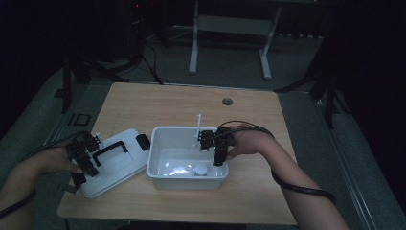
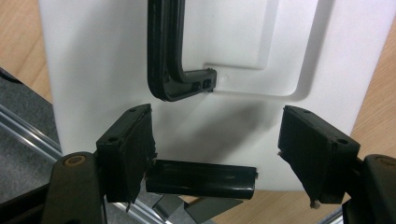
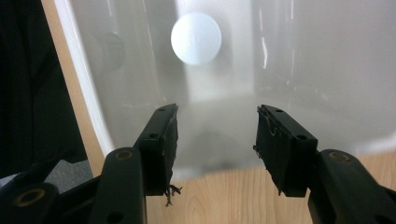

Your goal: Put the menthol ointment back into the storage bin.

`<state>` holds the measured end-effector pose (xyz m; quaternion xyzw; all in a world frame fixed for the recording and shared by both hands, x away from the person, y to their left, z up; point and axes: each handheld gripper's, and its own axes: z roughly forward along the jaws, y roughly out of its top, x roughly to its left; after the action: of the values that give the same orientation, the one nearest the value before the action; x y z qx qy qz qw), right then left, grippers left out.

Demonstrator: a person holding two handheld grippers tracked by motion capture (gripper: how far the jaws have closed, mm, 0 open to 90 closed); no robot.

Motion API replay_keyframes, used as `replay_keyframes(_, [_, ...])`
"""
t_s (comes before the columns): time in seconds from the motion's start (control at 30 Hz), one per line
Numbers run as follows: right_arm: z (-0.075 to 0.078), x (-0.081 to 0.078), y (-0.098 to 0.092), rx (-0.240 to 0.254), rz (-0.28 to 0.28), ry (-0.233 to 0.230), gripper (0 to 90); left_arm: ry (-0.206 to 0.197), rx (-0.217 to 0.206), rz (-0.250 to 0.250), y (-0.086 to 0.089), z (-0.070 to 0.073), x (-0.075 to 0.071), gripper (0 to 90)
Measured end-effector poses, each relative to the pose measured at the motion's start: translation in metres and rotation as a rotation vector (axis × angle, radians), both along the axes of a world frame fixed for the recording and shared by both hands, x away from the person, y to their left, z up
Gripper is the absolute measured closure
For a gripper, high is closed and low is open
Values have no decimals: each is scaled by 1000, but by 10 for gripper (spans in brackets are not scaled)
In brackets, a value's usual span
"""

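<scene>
Looking down from the high view, a wooden table (image 1: 172,100) carries an open white box (image 1: 187,158) near the middle of its front edge, and the box's lid (image 1: 112,163) lies flat beside it at the front left corner, black handle (image 1: 111,152) up; the left gripper (image 1: 82,158) hovers over the lid's left end, probably to steady or lift it; the right gripper (image 1: 216,149) hangs over the box's right rim, reaching inside, where a small white round object (image 1: 200,168) rests against the front wall.

Left gripper view: jaws spread wide above the lid (image 2: 243,46), pinching nothing; the handle (image 2: 170,56) lies just ahead.

Right gripper view: jaws spread, empty, pointing into the box (image 3: 303,56); the round object (image 3: 195,38) sits beyond them, well apart, likely the thing to be picked.
</scene>
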<state>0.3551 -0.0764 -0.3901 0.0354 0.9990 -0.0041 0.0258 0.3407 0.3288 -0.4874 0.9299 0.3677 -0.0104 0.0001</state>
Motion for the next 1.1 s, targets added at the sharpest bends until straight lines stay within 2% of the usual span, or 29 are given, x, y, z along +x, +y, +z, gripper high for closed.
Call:
replay_keyframes(0.27, [9,2,-35,17,-40,0,389,-2,-9,2,0,1,-1,263])
replay_keyframes(0.3, [8,3,-46,23,-60,-4,345,-4,-8,0,0,2,-1,263])
replay_keyframes(0.37, [6,4,-54,29,-80,-4,289,-10,-1,-9,-1,3,-1,264])
replay_keyframes(0.47, [1,6,-67,48,-98,24,167,-18,1,-13,0,3,-1,264])
replay_keyframes(0.53, [-2,6,-72,57,-107,25,175,-33,8,-18,0,4,-1,264])
replay_keyframes(0.57, [-11,6,-80,55,-104,22,158,-43,10,-34,-1,5,0,293])
replay_keyframes(0.67, [-26,8,-92,46,-138,76,147,-52,4,-47,-2,6,2,313])
replay_keyframes(0.73, [-30,8,-95,36,-139,71,148,-58,3,-52,-2,7,4,313])
replay_keyframes(0.77, [-37,7,-100,29,-149,86,151,-74,13,-57,-3,7,8,318])
replay_keyframes(0.8, [-37,7,-100,29,-149,86,151,-74,13,-57,-3,7,8,319])
replay_keyframes(0.83, [-41,6,-104,26,-140,74,151,-83,10,-52,-4,7,12,319])
replay_keyframes(0.93, [-44,5,-108,33,-148,77,151,-85,9,-59,-4,5,15,357])
replay_keyframes(1.03, [-46,8,-114,41,-174,94,152,-52,26,-72,-8,-3,17,422])
replay_keyframes(1.1, [-47,10,-116,33,-182,87,152,-36,30,-74,-11,-6,17,499])
